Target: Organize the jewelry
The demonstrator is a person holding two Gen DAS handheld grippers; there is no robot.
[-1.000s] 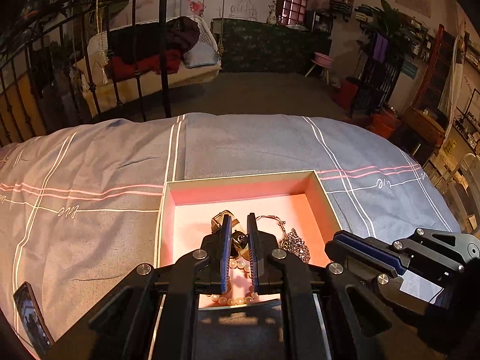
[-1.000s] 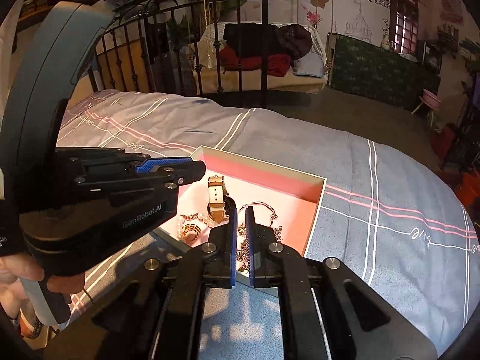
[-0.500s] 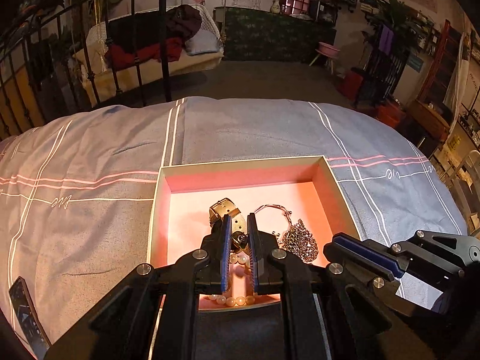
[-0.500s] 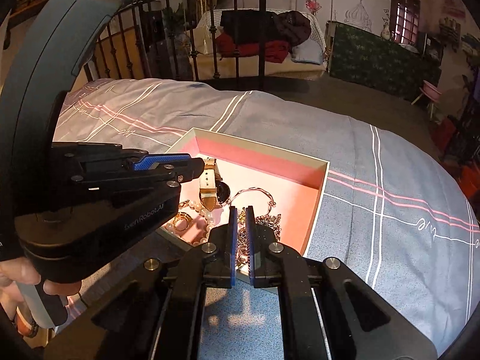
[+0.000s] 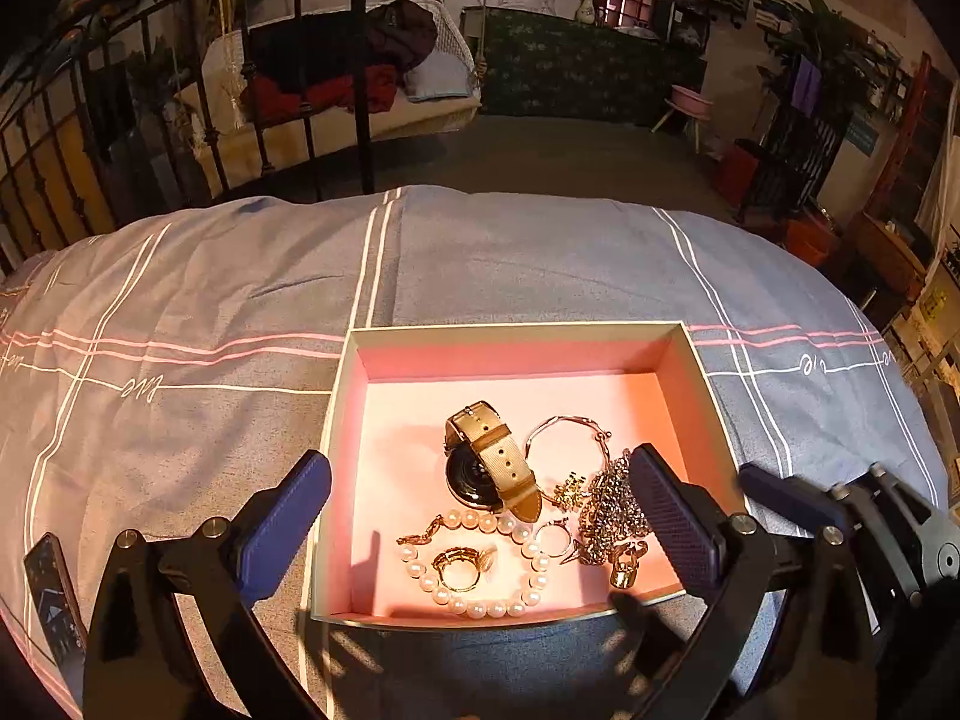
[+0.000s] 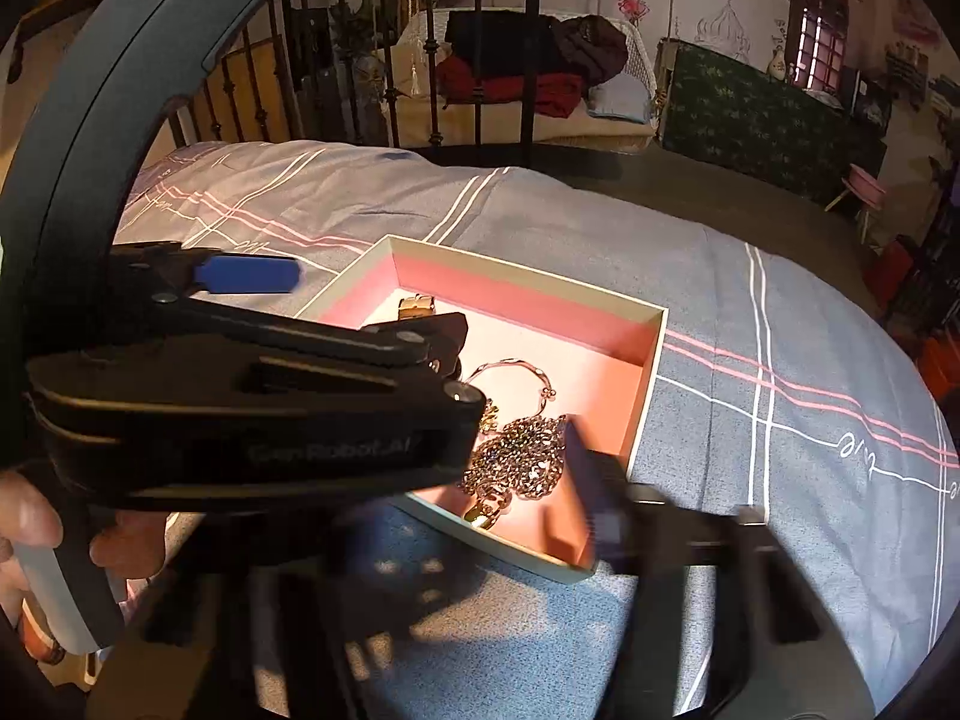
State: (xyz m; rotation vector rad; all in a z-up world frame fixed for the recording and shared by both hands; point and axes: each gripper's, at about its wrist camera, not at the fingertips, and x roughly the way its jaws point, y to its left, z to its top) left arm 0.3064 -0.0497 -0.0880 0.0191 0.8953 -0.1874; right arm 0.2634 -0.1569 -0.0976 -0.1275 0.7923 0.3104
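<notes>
Jewelry — watch (image 5: 489,461), pearl bracelet (image 5: 480,564), gold ring (image 5: 459,564), chain (image 5: 612,513) — lies in the pink box (image 5: 516,354) on the bedspread (image 5: 180,300); left gripper (image 5: 477,516) spread wide, empty. Right view: right gripper (image 6: 414,546) blurred, apparently wide apart, grasping nothing, near the box's front edge.

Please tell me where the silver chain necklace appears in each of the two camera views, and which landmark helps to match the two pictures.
Left wrist view: the silver chain necklace lies heaped in the near right part of the pink box.
Right wrist view: it is near the picture's centre, in the box's near part, beside the left gripper's dark body.
Shared landmark: the thin bangle just beyond the necklace.
</notes>
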